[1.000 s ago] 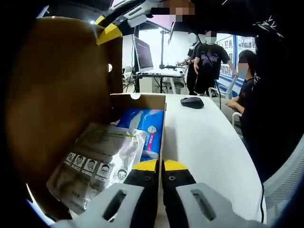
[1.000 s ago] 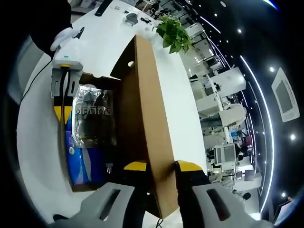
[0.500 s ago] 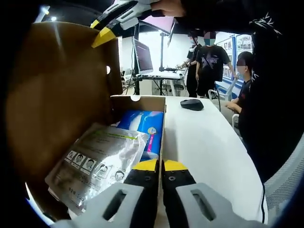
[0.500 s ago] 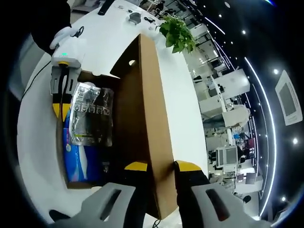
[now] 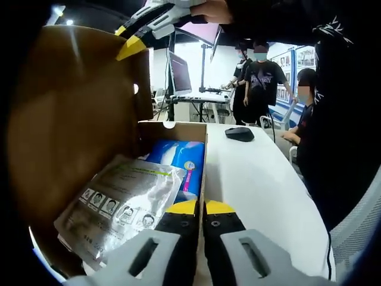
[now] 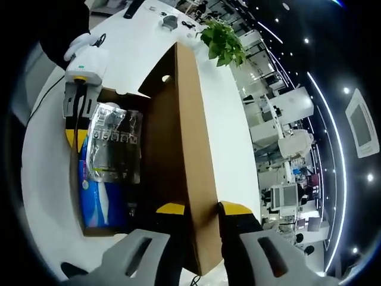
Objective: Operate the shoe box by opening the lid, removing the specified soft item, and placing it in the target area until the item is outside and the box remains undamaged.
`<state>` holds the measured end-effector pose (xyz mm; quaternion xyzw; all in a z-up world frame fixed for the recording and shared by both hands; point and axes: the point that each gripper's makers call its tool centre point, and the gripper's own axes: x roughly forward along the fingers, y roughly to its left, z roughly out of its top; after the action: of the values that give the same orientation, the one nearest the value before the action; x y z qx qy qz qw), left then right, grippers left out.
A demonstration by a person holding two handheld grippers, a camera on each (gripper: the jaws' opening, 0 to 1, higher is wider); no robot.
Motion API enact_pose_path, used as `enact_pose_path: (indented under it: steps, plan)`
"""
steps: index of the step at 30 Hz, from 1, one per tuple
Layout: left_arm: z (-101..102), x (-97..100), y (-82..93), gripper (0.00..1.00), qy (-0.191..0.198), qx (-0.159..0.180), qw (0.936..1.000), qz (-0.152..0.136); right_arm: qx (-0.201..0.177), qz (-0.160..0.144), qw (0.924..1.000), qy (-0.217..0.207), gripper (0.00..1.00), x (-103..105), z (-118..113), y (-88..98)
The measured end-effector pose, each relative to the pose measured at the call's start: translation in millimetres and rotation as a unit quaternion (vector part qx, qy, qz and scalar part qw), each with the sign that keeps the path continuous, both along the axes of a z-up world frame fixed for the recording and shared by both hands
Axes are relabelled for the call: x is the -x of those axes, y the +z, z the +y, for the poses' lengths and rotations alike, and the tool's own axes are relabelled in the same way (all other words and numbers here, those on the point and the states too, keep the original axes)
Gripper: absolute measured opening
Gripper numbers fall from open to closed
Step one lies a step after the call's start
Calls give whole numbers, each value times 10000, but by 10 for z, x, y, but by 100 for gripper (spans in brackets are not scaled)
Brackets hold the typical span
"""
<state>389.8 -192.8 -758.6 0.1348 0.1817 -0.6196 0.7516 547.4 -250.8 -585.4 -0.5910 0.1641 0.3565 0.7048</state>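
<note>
Lid [image 6: 190, 155] is up, pinched by the right gripper [image 6: 196, 208]. The clear soft pack [image 5: 122, 199] lies inside the shoe box [image 5: 178, 126]; left gripper [image 5: 199, 207], jaws clenched empty, hasn't taken it.

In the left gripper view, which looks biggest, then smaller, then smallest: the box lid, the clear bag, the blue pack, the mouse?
1. Box lid
2. Clear bag
3. Blue pack, partly covered by the bag
4. Mouse, though it lies farthest from the camera, so it only looks tiny.
</note>
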Motion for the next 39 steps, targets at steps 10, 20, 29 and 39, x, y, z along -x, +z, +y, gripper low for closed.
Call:
enact_pose_path:
  steps: [10, 20, 29, 39]
  plan:
    - [-11, -13, -5, 1, -22, 23, 10000, -65, -30, -2, 10000, -14, 16, -73, -2, 2]
    - [-20, -16, 0, 1, 59, 97, 9999, 29, -13, -10, 10000, -43, 15, -129, 0, 2]
    - [-20, -6, 2, 1, 35, 109, 9999, -3, -22, -158, 9999, 44, 12, -147, 54, 43]
    - [-12, -5, 2, 1, 45, 130, 9999, 37, -24, -30, 10000, -38, 11, -311, 77, 14]
